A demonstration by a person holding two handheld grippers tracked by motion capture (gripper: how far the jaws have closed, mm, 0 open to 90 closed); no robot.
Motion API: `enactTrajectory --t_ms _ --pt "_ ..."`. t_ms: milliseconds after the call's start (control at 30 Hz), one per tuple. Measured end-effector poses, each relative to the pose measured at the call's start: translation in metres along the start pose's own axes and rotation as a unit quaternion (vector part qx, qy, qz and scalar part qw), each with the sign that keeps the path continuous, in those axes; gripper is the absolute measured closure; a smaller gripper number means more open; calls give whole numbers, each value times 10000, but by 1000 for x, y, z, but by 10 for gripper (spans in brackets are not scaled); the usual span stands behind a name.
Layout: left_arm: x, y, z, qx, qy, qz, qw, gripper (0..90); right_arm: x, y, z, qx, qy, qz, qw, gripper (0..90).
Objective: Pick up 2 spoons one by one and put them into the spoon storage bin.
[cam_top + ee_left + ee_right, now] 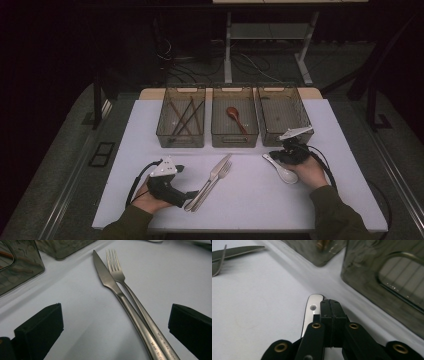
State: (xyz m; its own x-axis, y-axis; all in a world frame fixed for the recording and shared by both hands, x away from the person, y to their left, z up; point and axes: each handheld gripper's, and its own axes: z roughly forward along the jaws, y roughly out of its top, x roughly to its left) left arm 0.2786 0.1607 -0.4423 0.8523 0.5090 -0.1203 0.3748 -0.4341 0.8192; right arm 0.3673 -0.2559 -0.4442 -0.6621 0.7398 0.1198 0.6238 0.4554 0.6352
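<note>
My right gripper, jaws pressed together with nothing between them, lies over the white spoon in front of the right bin; its handle end peeks out beside the jaws, the bowl hidden. My left gripper stands wide astride the knife and fork, whose handle ends run out of frame.

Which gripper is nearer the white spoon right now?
Right. The right gripper sits over the white spoon, fingers shut beside its handle; the left gripper is across the table by the knife and fork.
</note>
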Motion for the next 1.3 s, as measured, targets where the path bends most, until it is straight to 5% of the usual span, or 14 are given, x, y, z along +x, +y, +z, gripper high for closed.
enactTrajectory --t_ms 433,867,1000,1300 --pt "0 0 0 15 -13 30 10000 0 17 7 2 158 258 -301 9991 900" --pt "0 0 0 18 -18 37 10000 0 39 7 5 424 607 -737 9945 900" --pt "-1 0 0 13 -16 35 10000 0 36 7 -1 305 599 -656 9956 886" --pt "-1 0 -1 4 -24 38 10000 0 18 -4 -36 -106 560 -275 9980 680"
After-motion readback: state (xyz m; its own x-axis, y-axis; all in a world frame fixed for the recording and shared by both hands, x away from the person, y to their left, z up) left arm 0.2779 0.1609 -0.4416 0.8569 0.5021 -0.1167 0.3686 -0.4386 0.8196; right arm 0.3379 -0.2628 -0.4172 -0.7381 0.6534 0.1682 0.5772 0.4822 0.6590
